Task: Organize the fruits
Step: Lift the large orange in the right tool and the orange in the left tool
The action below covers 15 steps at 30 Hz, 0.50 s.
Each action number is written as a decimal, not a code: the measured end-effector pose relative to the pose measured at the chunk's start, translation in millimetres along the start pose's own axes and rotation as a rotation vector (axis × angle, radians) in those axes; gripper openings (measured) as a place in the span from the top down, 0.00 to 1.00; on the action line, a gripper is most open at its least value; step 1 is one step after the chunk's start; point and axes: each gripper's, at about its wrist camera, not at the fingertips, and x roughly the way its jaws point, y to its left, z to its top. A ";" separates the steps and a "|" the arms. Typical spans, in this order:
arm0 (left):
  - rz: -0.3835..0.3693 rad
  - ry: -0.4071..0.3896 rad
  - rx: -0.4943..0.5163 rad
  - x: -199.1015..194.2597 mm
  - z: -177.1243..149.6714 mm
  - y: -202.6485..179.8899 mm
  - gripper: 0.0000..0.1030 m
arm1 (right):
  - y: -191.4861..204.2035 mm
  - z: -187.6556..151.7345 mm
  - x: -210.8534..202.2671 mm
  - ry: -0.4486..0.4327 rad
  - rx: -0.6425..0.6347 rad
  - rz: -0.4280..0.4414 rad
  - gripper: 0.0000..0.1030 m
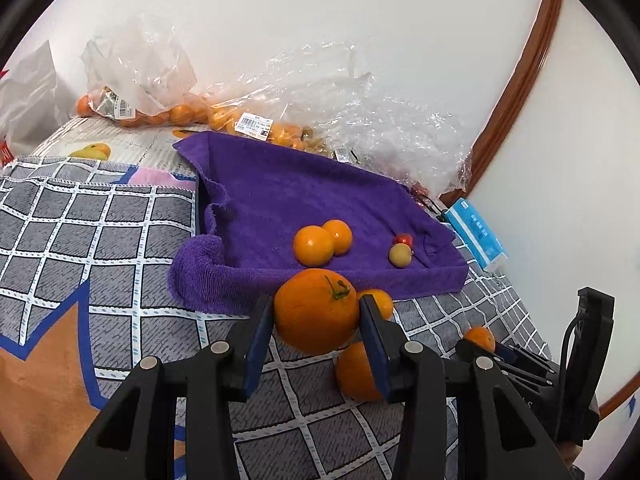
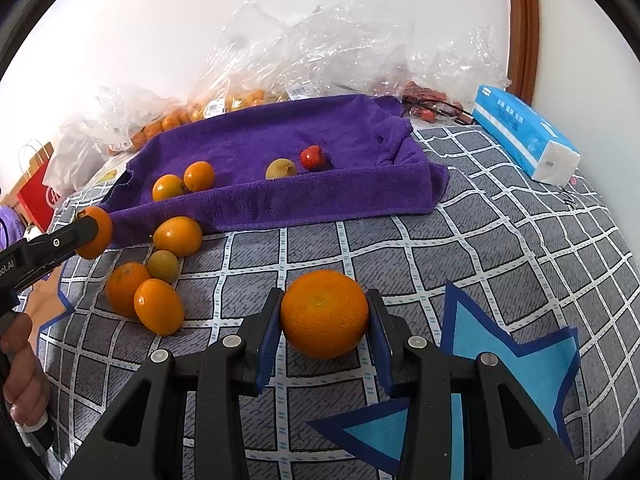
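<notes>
In the left wrist view, my left gripper (image 1: 317, 320) is shut on a stemmed orange (image 1: 316, 304), held just in front of the purple towel-lined tray (image 1: 280, 192). My right gripper (image 2: 324, 320) is shut on another orange (image 2: 324, 308) above the checked blanket. On the towel lie two oranges (image 2: 168, 187) (image 2: 199, 176), a yellowish fruit (image 2: 281, 169) and a small red fruit (image 2: 312, 157). Several loose oranges (image 2: 158, 311) and a greenish one (image 2: 163, 266) lie on the blanket near the tray's front left corner. The left gripper (image 2: 90, 232) also shows at the far left of the right wrist view.
Crumpled clear plastic bags (image 2: 320, 48) with more oranges (image 1: 180, 114) line the wall behind the tray. A blue tissue pack (image 2: 524, 132) lies at the right. A person's hand (image 2: 20, 376) holds the left gripper's handle. A red paper bag (image 2: 38, 196) stands far left.
</notes>
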 end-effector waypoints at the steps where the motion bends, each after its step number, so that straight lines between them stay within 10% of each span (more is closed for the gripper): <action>1: 0.000 -0.002 -0.001 -0.4 0.0 0.1 0.60 | 0.0 0.1 -0.1 0.000 0.000 0.000 0.61; 15: -0.006 -0.027 0.005 -4.7 0.2 -0.6 0.60 | -0.9 0.5 -2.7 -0.012 0.006 0.004 0.61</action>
